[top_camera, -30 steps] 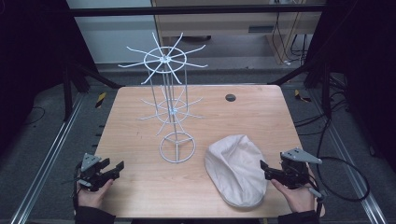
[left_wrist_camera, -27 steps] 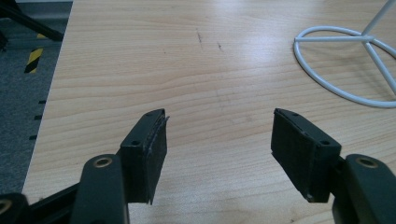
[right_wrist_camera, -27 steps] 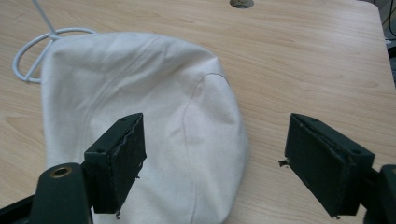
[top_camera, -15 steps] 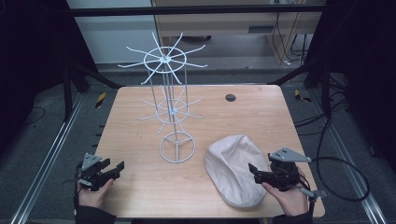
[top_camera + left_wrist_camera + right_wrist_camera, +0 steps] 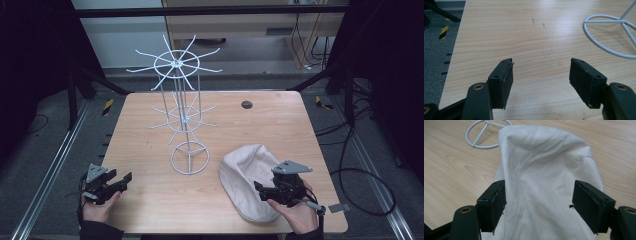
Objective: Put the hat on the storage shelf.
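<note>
A cream cloth cap (image 5: 247,172) lies flat on the wooden table (image 5: 280,125), toward its front right. My right gripper (image 5: 261,189) hangs over the cap's near part, pointing left across it. In the right gripper view the cap (image 5: 544,167) spreads between and under the two jaws of that gripper (image 5: 539,197). The jaws have just been closing, with the cloth between them, and the pads still stand apart without pinching it. My left gripper (image 5: 124,181) rests at the front left corner, open (image 5: 541,75) over bare wood.
A tall white wire rack (image 5: 186,120) with two tiers of radiating hooks stands mid-table on a ring base (image 5: 190,158), just left of the cap; the ring (image 5: 609,37) also shows ahead of the left gripper. A small dark disc (image 5: 246,104) lies at the back.
The right hand and its gripper have slid left from the table's right edge onto the cap. The left hand has stayed put.
</note>
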The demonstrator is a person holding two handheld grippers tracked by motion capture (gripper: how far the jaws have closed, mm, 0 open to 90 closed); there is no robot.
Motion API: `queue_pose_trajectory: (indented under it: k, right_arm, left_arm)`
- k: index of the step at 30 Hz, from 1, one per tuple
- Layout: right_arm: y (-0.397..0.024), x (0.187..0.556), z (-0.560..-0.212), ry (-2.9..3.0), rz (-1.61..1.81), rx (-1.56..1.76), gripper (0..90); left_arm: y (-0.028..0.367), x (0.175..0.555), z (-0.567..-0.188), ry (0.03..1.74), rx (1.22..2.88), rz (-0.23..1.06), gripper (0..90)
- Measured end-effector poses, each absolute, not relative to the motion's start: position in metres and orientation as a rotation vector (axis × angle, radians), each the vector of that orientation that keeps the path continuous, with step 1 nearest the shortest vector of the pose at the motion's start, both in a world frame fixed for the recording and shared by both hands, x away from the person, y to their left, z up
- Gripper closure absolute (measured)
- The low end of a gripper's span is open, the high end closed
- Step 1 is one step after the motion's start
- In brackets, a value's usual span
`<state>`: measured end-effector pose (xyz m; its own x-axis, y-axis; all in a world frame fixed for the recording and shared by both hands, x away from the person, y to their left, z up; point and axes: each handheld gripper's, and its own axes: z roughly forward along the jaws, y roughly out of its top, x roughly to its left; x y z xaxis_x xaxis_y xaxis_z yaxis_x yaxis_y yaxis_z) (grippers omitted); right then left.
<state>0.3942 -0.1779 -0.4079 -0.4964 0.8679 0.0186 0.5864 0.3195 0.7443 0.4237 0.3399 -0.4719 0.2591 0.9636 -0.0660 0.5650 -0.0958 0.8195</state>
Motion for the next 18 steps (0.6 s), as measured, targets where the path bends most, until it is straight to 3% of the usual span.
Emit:
queue_pose_trajectory:
  k: [18]
  right_arm:
    - [-0.152, 0.399, -0.415, 2.307, 0.946, 1.259, 36.3]
  left_arm:
    - [0.341, 0.424, -0.471, 1.410, 1.761, 0.663, 34.8]
